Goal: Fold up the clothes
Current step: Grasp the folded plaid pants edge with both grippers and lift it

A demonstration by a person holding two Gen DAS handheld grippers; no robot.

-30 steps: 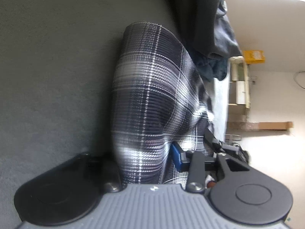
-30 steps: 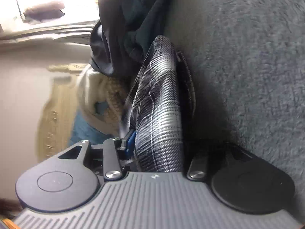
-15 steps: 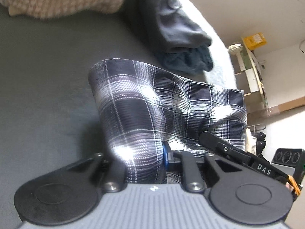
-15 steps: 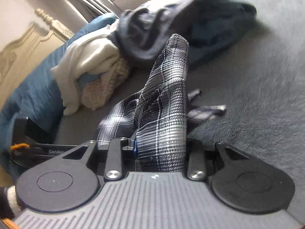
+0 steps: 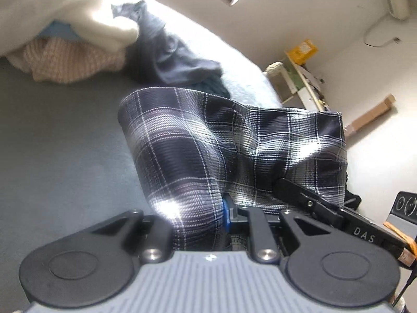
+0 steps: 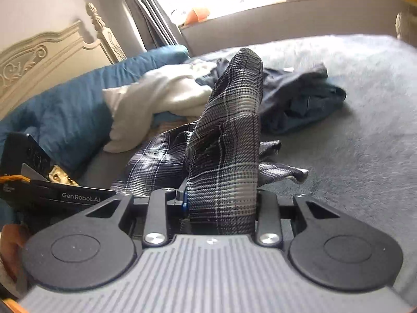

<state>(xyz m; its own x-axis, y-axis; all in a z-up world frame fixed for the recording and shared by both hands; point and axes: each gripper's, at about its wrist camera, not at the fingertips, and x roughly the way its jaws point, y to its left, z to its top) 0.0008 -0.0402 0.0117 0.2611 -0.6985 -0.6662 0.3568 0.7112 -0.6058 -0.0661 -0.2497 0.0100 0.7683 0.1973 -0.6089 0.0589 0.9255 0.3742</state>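
A black-and-white plaid garment (image 5: 234,151) hangs stretched between both grippers above a grey bed cover (image 5: 57,156). My left gripper (image 5: 200,208) is shut on one corner of it, the cloth bunched between the jaws. My right gripper (image 6: 221,200) is shut on another corner of the plaid garment (image 6: 229,135), which stands up in a fold in front of the camera. A loose strip of the cloth trails onto the bed cover (image 6: 351,135). In the left wrist view the other gripper's black finger (image 5: 312,203) shows at the right, under the cloth.
A heap of unfolded clothes lies farther back on the bed: a dark blue garment (image 6: 299,96), a white one (image 6: 161,94), a pink knit (image 5: 70,62). A blue pillow (image 6: 65,109) and cream headboard (image 6: 39,54) stand at the left. A shelf (image 5: 299,78) is off the bed.
Both grippers have risen and turned level, lifting the plaid garment off the bed cover and spreading it wider between them. Both stay shut on the cloth.
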